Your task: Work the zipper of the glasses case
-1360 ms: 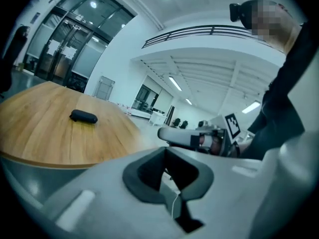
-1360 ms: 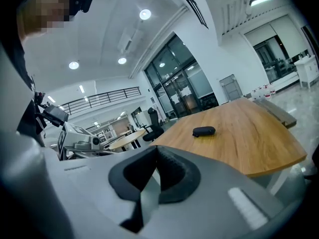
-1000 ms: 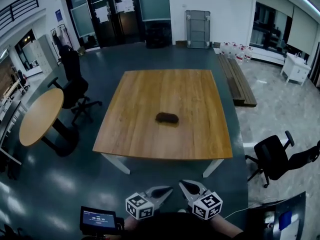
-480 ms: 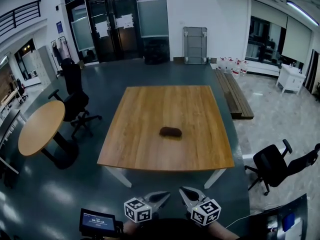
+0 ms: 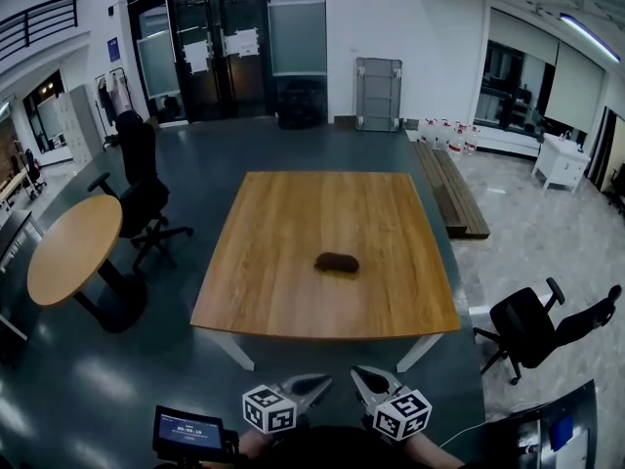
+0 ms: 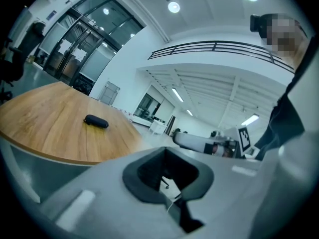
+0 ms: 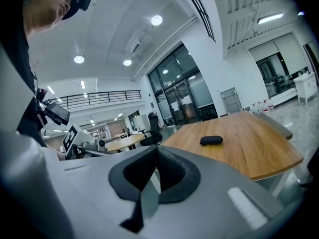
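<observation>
Dark and oval, the small glasses case [image 5: 337, 262] is seen lying near the middle of the square light-wood table [image 5: 283, 301]; its zipper is too small to be made out. The table is set on a dark grey-green floor [image 5: 195, 360] in a large hall, with glass doors [image 5: 225, 47] beyond its far edge. A round wooden table [image 5: 73, 247] and a black office chair [image 5: 142, 189] are placed to its left, and another black swivel chair [image 5: 532, 325] off its near right corner. Short of its near edge, well apart from the case, the left gripper [image 5: 322, 382] and right gripper [image 5: 359, 374] are held with jaws closed together and empty. The hands behind them are cut off by the frame.
</observation>
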Available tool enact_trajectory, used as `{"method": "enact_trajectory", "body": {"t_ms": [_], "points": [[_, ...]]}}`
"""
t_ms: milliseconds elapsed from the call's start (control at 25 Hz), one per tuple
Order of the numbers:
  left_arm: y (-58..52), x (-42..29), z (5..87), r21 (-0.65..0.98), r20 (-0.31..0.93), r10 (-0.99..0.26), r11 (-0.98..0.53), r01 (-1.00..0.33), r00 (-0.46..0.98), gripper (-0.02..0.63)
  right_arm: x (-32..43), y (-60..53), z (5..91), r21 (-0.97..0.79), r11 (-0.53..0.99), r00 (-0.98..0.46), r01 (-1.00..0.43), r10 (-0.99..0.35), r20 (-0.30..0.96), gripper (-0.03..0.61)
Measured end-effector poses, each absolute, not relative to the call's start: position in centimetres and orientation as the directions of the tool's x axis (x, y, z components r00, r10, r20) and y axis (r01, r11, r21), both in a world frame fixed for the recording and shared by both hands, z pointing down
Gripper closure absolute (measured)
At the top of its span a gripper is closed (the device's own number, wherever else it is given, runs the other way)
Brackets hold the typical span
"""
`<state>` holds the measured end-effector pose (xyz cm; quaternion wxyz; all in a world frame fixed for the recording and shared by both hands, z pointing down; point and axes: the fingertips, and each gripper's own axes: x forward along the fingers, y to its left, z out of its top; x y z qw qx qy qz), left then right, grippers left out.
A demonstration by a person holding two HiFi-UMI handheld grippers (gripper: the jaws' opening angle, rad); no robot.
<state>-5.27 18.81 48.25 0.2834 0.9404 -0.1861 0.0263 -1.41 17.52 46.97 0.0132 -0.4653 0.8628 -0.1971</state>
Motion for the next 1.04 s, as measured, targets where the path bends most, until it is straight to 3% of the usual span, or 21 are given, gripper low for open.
{"method": "enact_trajectory", "body": {"t_ms": [1040], "points": [[18.49, -5.25, 48.56, 0.521, 0.177, -0.299, -0.780, -0.347, 0.938, 0.612, -1.97, 16.91, 47.33, -0.349, 0.483, -0.562, -0.803, -0.810, 0.170, 0.572]]}}
